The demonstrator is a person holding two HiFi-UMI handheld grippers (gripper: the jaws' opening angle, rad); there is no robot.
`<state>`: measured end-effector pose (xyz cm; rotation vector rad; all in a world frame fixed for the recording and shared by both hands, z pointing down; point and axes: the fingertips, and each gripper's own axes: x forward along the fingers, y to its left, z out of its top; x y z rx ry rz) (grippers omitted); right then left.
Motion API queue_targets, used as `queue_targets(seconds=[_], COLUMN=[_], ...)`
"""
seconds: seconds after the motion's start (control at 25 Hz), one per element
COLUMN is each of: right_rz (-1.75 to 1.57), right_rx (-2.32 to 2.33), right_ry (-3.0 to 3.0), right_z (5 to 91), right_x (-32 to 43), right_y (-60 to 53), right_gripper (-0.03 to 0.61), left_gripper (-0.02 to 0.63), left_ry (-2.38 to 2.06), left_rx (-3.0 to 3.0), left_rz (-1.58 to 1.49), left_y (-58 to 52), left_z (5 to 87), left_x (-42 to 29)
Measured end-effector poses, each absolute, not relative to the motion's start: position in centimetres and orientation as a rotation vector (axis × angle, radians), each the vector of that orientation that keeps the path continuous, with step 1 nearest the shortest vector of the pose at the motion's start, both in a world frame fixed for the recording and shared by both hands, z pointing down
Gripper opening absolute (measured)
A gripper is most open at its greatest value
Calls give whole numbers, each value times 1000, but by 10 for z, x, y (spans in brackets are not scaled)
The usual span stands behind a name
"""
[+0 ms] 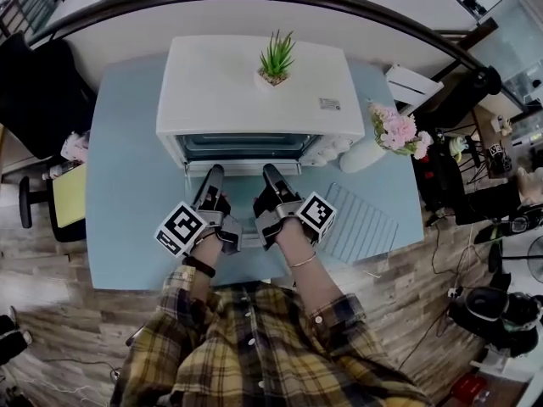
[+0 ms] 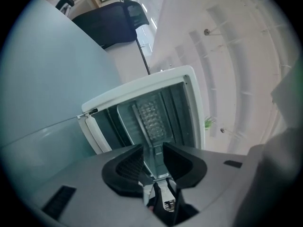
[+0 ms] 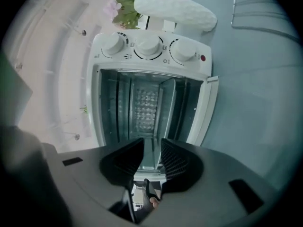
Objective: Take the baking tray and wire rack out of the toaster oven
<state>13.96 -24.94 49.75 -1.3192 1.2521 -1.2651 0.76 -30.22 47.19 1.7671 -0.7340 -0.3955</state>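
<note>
The white toaster oven (image 1: 254, 91) stands open on the pale blue table (image 1: 127, 185). Both gripper views are rolled on their side. A thin shiny baking tray (image 3: 147, 108) runs edge-on from inside the oven into the jaws. My left gripper (image 1: 214, 175) and right gripper (image 1: 271, 173) sit side by side at the oven mouth, pointing in. The left gripper (image 2: 152, 150) is shut on the tray (image 2: 150, 122); the right gripper (image 3: 151, 145) is shut on it too. The wire rack (image 1: 361, 223) lies flat on the table right of the oven.
A small potted plant (image 1: 276, 62) stands on the oven's top. A white vase with pink flowers (image 1: 373, 147) is beside the oven's knobs (image 3: 149, 46). The lowered door (image 3: 203, 110) hangs toward the table. A black chair (image 1: 38, 91) is at the left.
</note>
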Motion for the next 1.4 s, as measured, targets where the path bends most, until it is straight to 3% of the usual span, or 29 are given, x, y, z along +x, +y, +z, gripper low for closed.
queue_targets(seconds=[0.84, 0.96, 1.16, 1.32, 1.4], right_rz=[-1235, -1223, -1236, -1264, -1276], right_rx=[-1232, -1241, -1267, -1255, -1252], right_ry=[951, 951, 989, 1005, 1011], right_z=[543, 546, 545, 544, 544], right_x=[169, 168, 163, 160, 158], right_y=[-320, -319, -313, -303, -298], right_gripper=[112, 59, 37, 32, 31], left_gripper=[172, 172, 172, 158, 99], left_ry=[-673, -665, -662, -658, -671], left_rx=[1575, 1555, 1539, 1527, 1519], left_rz=[-411, -424, -439, -419, -387], left_y=[-369, -370, -373, -369, -365], left_z=[531, 533, 535, 537, 541], left_x=[25, 26, 24, 26, 26])
